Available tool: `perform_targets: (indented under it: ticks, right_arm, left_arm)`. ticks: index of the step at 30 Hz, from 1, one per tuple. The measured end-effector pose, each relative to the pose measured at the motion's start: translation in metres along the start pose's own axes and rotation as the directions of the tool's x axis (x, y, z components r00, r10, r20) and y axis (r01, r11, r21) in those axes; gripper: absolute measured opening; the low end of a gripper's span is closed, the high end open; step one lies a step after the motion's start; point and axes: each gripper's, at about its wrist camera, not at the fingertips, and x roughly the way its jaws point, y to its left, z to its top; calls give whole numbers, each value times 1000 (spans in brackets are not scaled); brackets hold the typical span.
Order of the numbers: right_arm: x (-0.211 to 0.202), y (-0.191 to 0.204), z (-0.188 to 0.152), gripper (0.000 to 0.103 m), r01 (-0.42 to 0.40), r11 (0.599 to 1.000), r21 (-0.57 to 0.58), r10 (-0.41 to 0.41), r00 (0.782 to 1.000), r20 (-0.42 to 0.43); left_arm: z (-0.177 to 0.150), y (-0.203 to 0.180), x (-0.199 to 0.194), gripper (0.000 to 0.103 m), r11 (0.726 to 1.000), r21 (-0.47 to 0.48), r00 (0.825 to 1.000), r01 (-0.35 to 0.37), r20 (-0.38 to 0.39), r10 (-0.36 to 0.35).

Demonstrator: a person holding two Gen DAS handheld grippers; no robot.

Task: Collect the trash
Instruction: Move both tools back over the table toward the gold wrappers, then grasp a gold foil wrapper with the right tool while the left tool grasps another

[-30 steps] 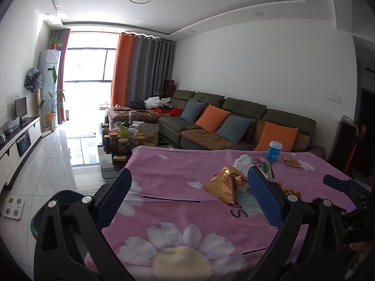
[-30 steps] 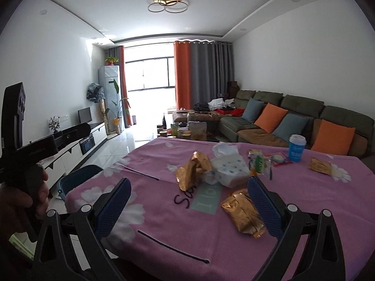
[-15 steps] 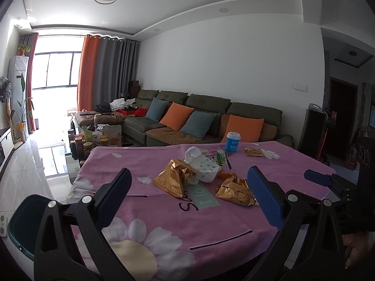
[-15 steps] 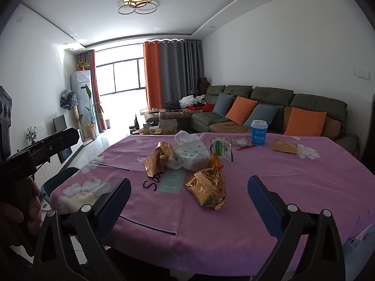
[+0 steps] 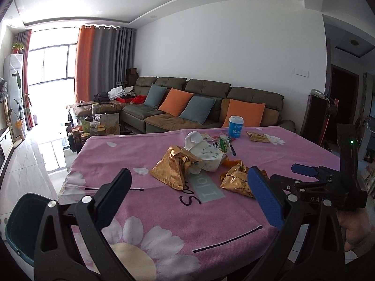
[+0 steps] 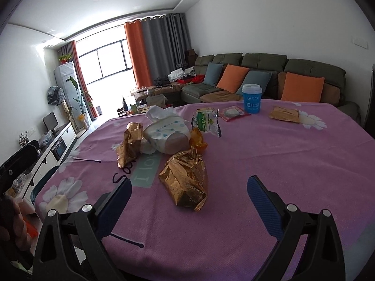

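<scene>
Both claws are spread and empty above the near edge of the pink cloth (image 6: 269, 140): the right gripper (image 6: 187, 201) points at a gold bag (image 6: 187, 180) just ahead, the left gripper (image 5: 187, 194) hangs over the corner by the teal bin (image 5: 21, 222). Behind lie a second gold bag (image 6: 129, 144), tissue pack (image 6: 167, 135), green wrapper (image 6: 206, 120), then the blue cup (image 6: 252, 98).

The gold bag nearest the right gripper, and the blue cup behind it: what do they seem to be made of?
Gold bag: apparently metallised foil or plastic film, glossy; it shows sharp creases and bright glints.
Blue cup: probably paper or thin plastic, with a smooth printed wall and a pale lid; the pictures cannot settle which.
</scene>
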Motion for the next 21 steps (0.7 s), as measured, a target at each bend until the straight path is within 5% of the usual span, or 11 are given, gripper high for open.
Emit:
perform_targets:
  ticks: [21]
  right_arm:
    - [60, -19, 8, 31, -75, 995, 72, 86, 982, -167]
  left_arm:
    - [4, -3, 94, 97, 1000, 7, 993, 30, -116, -29]
